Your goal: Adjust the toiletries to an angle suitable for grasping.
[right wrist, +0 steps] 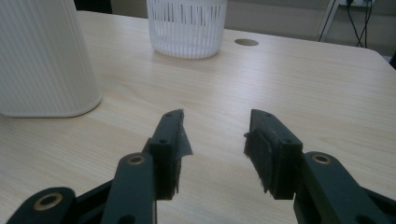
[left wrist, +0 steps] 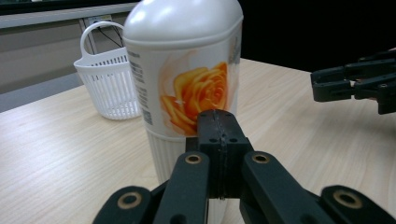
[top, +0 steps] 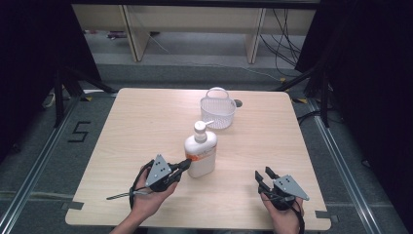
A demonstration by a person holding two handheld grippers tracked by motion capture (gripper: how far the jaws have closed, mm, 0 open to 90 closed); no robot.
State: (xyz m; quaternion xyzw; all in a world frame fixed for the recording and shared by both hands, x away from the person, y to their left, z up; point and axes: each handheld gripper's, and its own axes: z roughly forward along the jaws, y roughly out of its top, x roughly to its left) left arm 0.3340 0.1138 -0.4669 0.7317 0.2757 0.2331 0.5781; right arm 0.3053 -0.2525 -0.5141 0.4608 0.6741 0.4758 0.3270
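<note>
Bottle [top: 200, 151]: orange rose label, print unreadable
Left gripper [top: 184, 165]: jaws closed, empty, at bottle
Right gripper [top: 263, 176]: jaws apart, empty

A lab or recording studio set up for filming hand work, not a home. A pale wooden table [top: 146, 122] stands alone on grey carpet [top: 39, 161], with black curtains [top: 29, 53] hanging at both sides like a booth. Metal rails [top: 341, 161] run along the floor beside the table's left and right edges, and the digit 5 [top: 78, 131] is taped on the carpet near the table's far left corner. Strips of dark tape mark the table's near corners. Loose cables [top: 285, 36] trail over the floor beyond the far edge, in front of plain wooden furniture [top: 195, 22]. A round cable hole [right wrist: 246, 42] is cut near the table's far edge.
</note>
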